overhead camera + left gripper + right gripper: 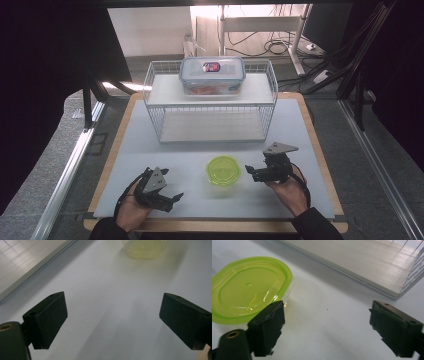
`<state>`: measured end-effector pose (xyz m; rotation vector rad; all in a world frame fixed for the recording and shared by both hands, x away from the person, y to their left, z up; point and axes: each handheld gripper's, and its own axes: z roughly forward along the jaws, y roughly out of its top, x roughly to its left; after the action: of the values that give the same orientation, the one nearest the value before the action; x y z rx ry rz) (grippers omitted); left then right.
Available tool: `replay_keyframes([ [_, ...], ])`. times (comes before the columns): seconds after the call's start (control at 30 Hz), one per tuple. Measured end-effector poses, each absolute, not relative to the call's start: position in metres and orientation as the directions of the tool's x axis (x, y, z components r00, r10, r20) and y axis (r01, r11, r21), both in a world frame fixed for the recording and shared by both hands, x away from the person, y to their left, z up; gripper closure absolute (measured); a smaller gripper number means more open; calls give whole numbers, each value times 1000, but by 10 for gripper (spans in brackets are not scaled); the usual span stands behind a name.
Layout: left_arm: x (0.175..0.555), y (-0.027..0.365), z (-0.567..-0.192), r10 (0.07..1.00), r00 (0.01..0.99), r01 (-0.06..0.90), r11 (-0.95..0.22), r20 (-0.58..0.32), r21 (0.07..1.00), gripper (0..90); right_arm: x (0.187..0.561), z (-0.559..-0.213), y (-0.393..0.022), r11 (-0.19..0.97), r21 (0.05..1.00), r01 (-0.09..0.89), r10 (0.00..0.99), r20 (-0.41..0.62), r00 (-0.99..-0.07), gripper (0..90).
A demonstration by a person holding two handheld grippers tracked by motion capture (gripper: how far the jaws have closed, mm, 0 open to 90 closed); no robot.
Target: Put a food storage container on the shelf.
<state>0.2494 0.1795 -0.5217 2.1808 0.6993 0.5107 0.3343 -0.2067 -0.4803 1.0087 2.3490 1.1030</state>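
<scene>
A small clear tub with a lime-green lid (223, 170) stands on the white mat near the front, between my two grippers. My right gripper (251, 173) lies just right of it, pointing left at it, open and holding nothing. In the right gripper view the tub (249, 290) sits beyond the left jaw, apart from it, and the gripper (327, 315) frames bare mat. My left gripper (176, 198) rests at the front left, open and empty. In its own view the gripper (112, 310) stands wide, with the tub (143, 248) far ahead.
A white wire rack (210, 100) stands at the back of the mat (150, 150). A clear box with a blue-rimmed lid (212, 75) sits on its top shelf. The rack's lower shelf (362, 265) lies close ahead of my right gripper.
</scene>
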Motion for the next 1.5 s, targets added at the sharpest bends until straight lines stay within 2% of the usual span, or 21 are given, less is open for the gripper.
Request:
replay_keyframes([
  [0.17, 250, 180, -522, 627, 768, 317, -547, 129, 775, 78, 335, -478, -204, 431, 770, 470, 715, 26, -698, 53],
  [0.37, 250, 179, -522, 626, 768, 313, -550, 134, 774, 79, 337, -476, -200, 415, 758, 502, 713, 72, -698, 79],
  [0.83, 250, 179, -522, 625, 768, 311, -556, 140, 771, 79, 346, -474, -182, 372, 729, 575, 645, 243, -725, 441],
  [1.33, 249, 178, -522, 621, 771, 310, -560, 142, 768, 79, 367, -490, -178, 323, 650, 687, 615, 408, -675, 703],
  [1.43, 249, 178, -522, 619, 772, 308, -563, 144, 767, 79, 370, -493, -181, 295, 623, 724, 596, 472, -649, 731],
  [1.5, 249, 178, -523, 618, 772, 309, -565, 145, 765, 79, 372, -495, -183, 278, 600, 750, 573, 523, -631, 793],
])
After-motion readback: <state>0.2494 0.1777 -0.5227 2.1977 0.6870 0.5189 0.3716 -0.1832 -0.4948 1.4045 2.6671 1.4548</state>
